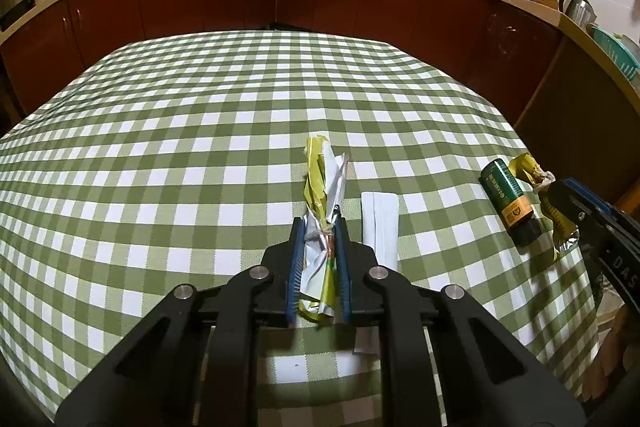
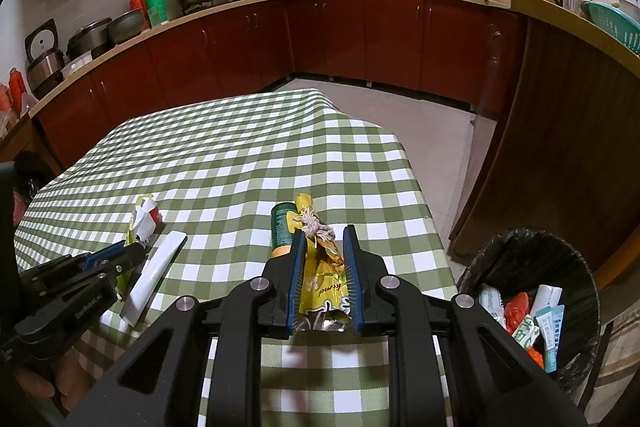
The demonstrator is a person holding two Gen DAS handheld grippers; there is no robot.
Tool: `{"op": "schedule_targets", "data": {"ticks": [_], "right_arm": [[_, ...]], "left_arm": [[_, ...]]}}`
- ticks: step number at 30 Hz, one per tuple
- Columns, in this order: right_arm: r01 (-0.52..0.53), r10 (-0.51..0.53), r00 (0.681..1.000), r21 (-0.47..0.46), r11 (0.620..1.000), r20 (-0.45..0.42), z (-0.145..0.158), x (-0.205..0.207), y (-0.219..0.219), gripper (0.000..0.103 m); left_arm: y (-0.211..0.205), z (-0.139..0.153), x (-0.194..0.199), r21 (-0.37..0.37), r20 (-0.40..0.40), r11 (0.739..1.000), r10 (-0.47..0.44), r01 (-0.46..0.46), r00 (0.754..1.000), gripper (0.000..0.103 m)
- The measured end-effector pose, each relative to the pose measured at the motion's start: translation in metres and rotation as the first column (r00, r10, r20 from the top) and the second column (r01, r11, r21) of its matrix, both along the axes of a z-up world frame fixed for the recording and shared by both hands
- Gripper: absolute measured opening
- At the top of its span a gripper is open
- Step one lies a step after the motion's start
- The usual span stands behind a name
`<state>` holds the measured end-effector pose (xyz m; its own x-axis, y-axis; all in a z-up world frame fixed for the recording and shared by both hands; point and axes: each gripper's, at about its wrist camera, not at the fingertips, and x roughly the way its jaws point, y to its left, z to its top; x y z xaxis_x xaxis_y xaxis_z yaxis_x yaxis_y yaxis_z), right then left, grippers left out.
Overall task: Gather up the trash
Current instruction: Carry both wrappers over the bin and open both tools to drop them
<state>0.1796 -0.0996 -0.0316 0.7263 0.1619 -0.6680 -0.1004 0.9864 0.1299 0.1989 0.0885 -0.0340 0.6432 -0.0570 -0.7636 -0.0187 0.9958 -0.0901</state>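
Note:
My left gripper (image 1: 319, 223) is shut on a crumpled yellow and white wrapper (image 1: 320, 171) tied with string, which lies on the green checked tablecloth (image 1: 180, 147). My right gripper (image 2: 324, 231) is shut on a yellow snack wrapper (image 2: 320, 283) with a frayed string end, held over the table's near right part. A dark green cylinder with an orange end (image 2: 282, 227) lies just behind that wrapper. A flat white folded packet (image 1: 380, 223) lies right of the left gripper. In the right wrist view the left gripper (image 2: 132, 251) shows at the left, beside the white packet (image 2: 154, 271).
A black-lined trash bin (image 2: 520, 251) stands on the floor at the table's right, holding several wrappers and packets. Dark red kitchen cabinets (image 2: 360, 39) and a cluttered counter run behind. Tiled floor (image 2: 432, 135) lies between table and cabinets. A person's hand (image 2: 36, 383) holds the left gripper.

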Motion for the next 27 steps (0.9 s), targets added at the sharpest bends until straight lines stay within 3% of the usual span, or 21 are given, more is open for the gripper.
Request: {"op": "schedule_targets", "data": {"ticks": [14,27], "right_arm": [[0.012,-0.012,0.999,0.006,1.000,0.034,0.009,-0.015,-0.020,0.020],[0.106,-0.105,0.992,-0.005,0.994,0.065,0.012,-0.045,-0.085,0.020]], "left_arm": [[-0.019,0.044,-0.028,0.069,0.101,0.997,0.023,-0.030,0.995,0.015],[-0.106,0.064,-0.048,0.102,0.154,0.990,-0.117,0.102,0.981,0.015]]}}
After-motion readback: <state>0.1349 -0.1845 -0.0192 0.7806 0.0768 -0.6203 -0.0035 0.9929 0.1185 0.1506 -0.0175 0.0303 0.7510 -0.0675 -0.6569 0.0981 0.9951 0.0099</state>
